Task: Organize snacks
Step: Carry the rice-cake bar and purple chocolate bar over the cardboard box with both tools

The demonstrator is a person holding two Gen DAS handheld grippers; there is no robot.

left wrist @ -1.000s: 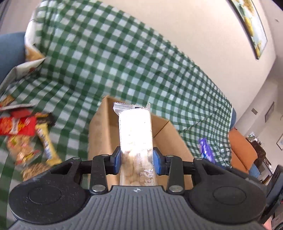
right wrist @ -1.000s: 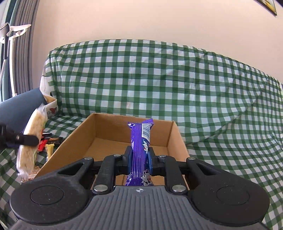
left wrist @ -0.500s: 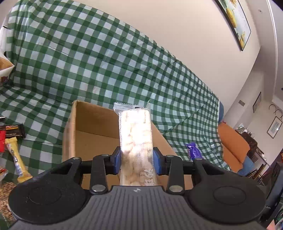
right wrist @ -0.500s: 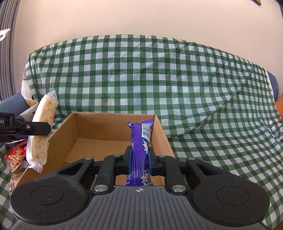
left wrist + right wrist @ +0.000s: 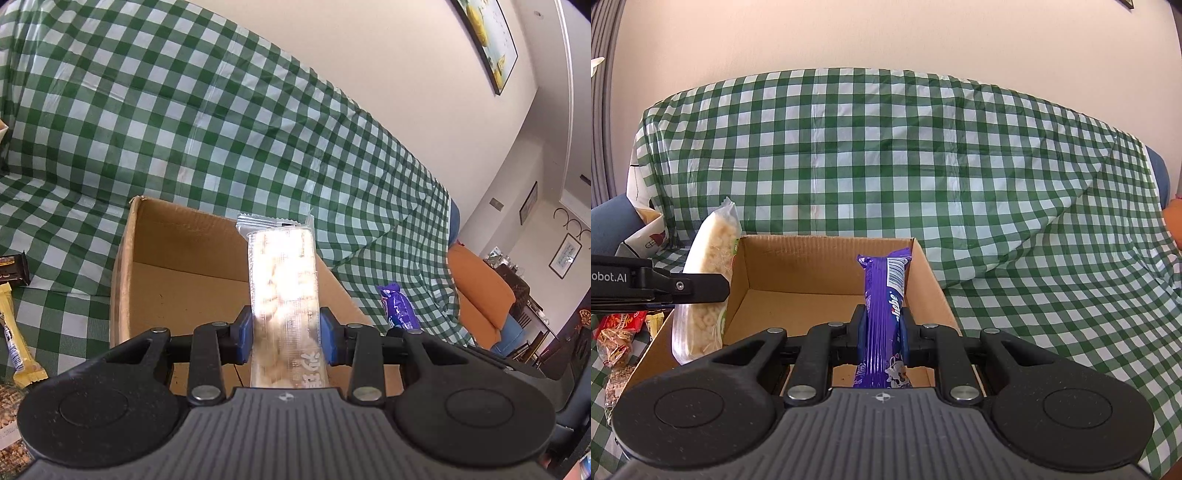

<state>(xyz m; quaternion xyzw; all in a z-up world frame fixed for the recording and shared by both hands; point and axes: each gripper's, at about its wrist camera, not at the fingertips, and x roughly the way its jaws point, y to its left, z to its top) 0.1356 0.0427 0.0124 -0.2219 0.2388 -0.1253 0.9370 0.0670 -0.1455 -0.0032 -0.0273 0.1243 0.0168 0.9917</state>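
Observation:
My left gripper is shut on a clear-wrapped pale cereal bar, held upright over the near edge of an open cardboard box. In the right wrist view that same cereal bar hangs at the cardboard box's left wall, clamped by the left gripper's finger. My right gripper is shut on a purple chocolate bar, standing upright above the box's near right part. The purple chocolate bar also shows at the right in the left wrist view. The box floor looks bare.
The box sits on a sofa under a green-and-white checked cloth. Loose snacks lie left of the box: a yellow bar, a dark packet, red packets. An orange cushion is at the right.
The left gripper has swung with the cereal bar toward the box, now at its left wall. The right gripper holds the purple bar nearly still over the box.

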